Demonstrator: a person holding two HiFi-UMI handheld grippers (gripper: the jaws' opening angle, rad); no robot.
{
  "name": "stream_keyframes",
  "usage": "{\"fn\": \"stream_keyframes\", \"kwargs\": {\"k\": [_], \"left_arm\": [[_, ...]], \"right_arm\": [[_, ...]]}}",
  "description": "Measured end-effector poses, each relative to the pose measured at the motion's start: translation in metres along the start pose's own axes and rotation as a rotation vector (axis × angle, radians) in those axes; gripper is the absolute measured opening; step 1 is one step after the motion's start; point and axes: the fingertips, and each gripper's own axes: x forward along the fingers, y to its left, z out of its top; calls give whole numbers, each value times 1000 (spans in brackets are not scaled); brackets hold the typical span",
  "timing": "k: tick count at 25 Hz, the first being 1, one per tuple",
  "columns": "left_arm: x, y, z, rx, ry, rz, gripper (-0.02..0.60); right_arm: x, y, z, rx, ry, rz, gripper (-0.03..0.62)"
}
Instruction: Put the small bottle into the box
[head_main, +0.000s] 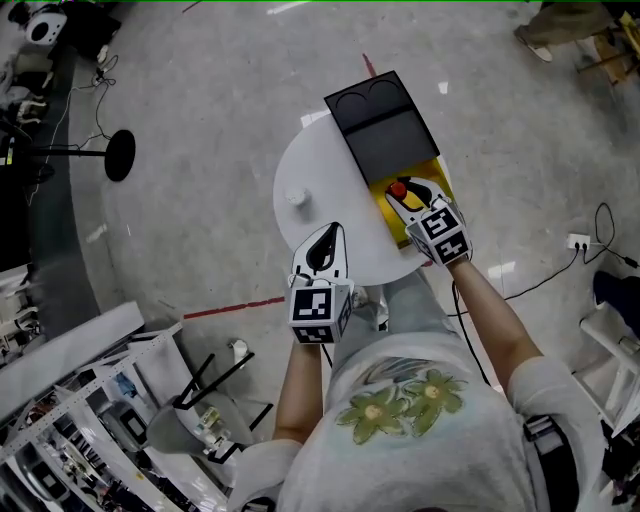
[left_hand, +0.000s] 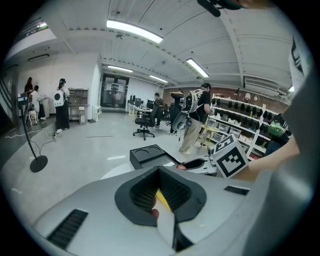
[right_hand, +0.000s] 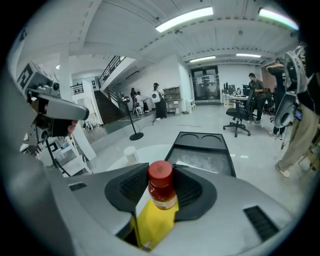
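The red-capped small bottle (head_main: 398, 190) is gripped upright in the right gripper (right_hand: 162, 187), over the yellow interior of the open black box (head_main: 385, 135); contact with its floor cannot be confirmed. The left gripper (left_hand: 161, 193) is held with jaws apart at the near edge of the round white table (head_main: 310, 160)

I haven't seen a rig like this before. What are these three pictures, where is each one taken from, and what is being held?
There is no robot arm here. A person holds a gripper in each hand, and the cubes with square markers are part of the grippers. The head view looks down from a camera on the person's head. The other two views come from cameras riding on each gripper, looking along its jaws. A round white table carries a black box with an open lid and a yellow inside, plus a small white cylinder. The right gripper is shut on the small bottle, red-capped, over the box's yellow inside. The left gripper is open and empty.
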Motion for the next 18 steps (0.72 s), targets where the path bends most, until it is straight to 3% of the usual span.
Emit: {"fn": "stream_keyframes", "kwargs": {"k": [18], "left_arm": [[0, 6, -15, -27, 26, 15, 0]], "right_arm": [[33, -5, -49, -23, 130, 3, 152]]}}
